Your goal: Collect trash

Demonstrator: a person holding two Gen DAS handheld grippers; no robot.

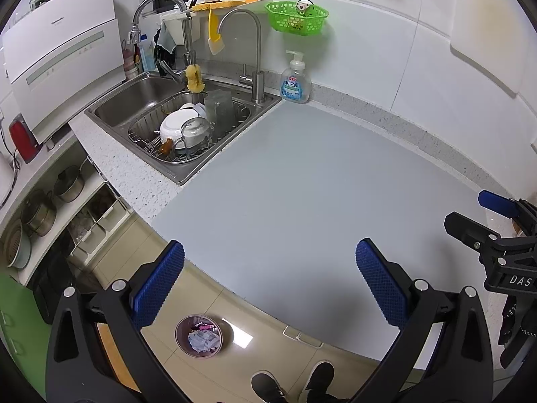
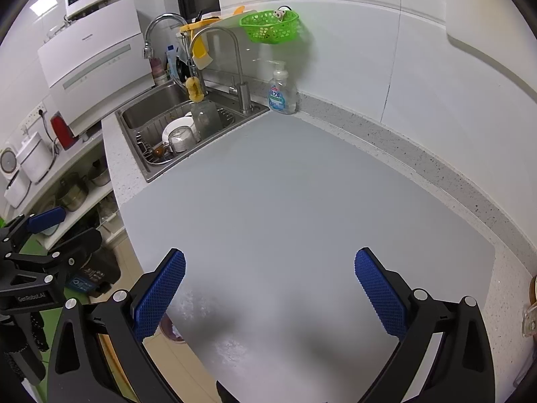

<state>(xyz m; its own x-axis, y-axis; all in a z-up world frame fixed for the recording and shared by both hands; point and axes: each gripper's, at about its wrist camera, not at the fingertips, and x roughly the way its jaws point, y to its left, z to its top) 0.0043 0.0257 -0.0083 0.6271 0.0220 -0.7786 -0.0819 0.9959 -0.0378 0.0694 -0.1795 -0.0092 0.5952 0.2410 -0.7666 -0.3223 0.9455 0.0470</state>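
Note:
My left gripper (image 1: 268,282) is open and empty, held over the front edge of the grey countertop mat (image 1: 302,184). Below it on the floor stands a round pink trash bin (image 1: 198,336) holding crumpled paper and wrappers. My right gripper (image 2: 268,288) is open and empty above the same mat (image 2: 285,201); a sliver of the bin (image 2: 169,330) shows past its left finger. The right gripper shows at the right edge of the left wrist view (image 1: 476,221), and the left gripper at the left edge of the right wrist view (image 2: 50,231). No loose trash shows on the mat.
A steel sink (image 1: 110,107) with a dish rack of dishes sits at the back left, with two faucets (image 1: 248,33). A soap pump bottle (image 1: 295,79) stands by the wall under a green basket (image 1: 297,16). Shelves with pots (image 1: 67,184) are at left. My shoes (image 1: 295,383) are below.

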